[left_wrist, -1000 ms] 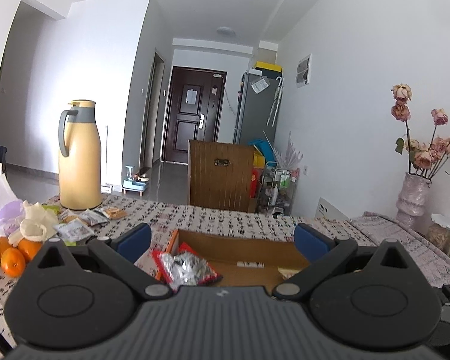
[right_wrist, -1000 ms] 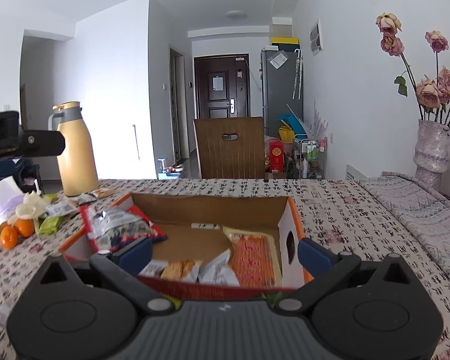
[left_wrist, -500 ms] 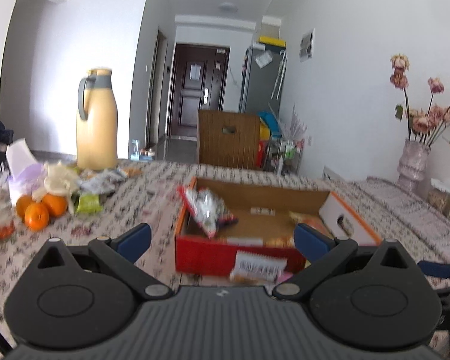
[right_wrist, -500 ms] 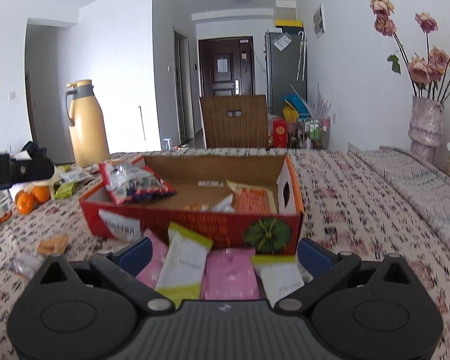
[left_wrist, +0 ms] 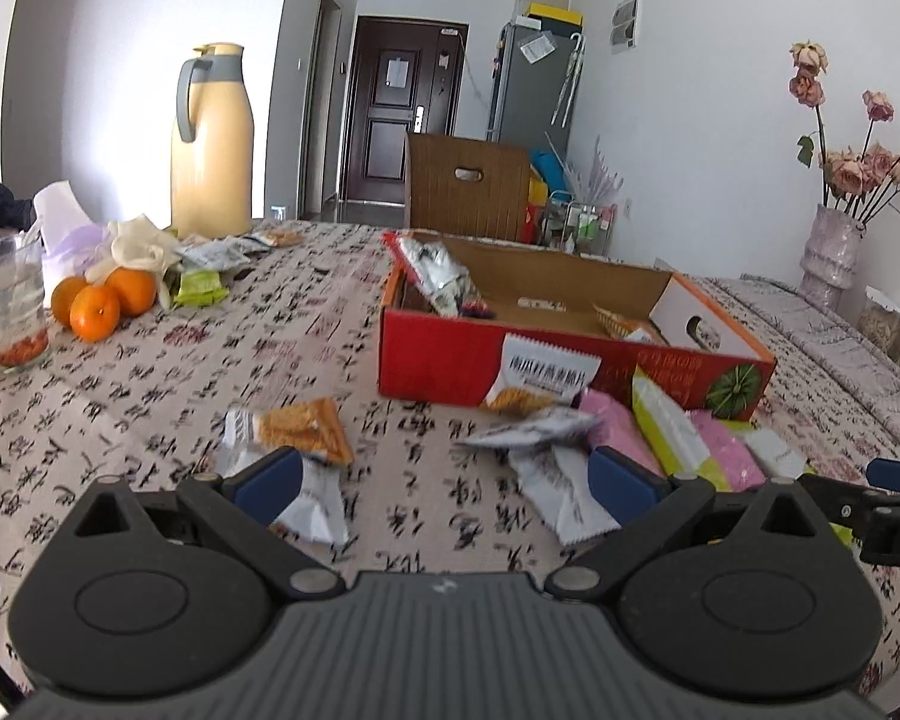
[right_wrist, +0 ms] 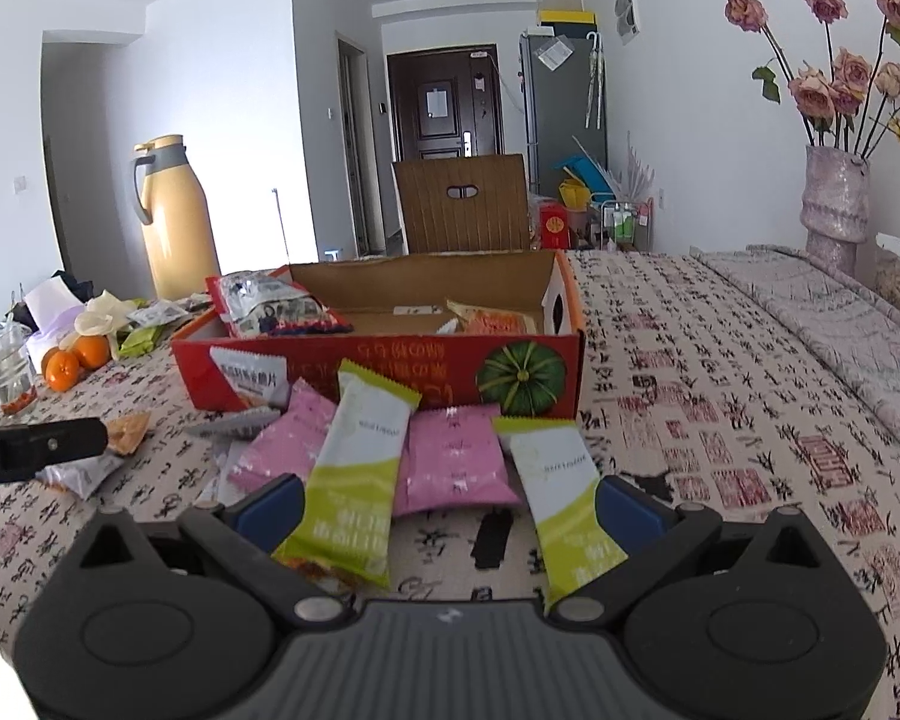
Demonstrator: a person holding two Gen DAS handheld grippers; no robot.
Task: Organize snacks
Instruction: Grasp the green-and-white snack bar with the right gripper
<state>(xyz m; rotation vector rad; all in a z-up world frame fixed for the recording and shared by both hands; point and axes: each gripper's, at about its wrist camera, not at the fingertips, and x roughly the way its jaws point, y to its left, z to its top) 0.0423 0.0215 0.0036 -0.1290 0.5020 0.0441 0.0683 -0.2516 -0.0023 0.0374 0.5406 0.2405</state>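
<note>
Now left gripper [left_wrist: 444, 483] and right gripper [right_wrist: 450, 501] both spread, empty, above snack packets [right_wrist: 450, 462].

I have pulled both grippers back from the red box [right_wrist: 384, 369]; the left gripper [left_wrist: 444, 480] and right gripper [right_wrist: 450, 501] now hang over loose packets in front of it.

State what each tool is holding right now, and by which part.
Nothing is held. The left tool and the right tool are both open above the loose snack packets on the table.
</note>
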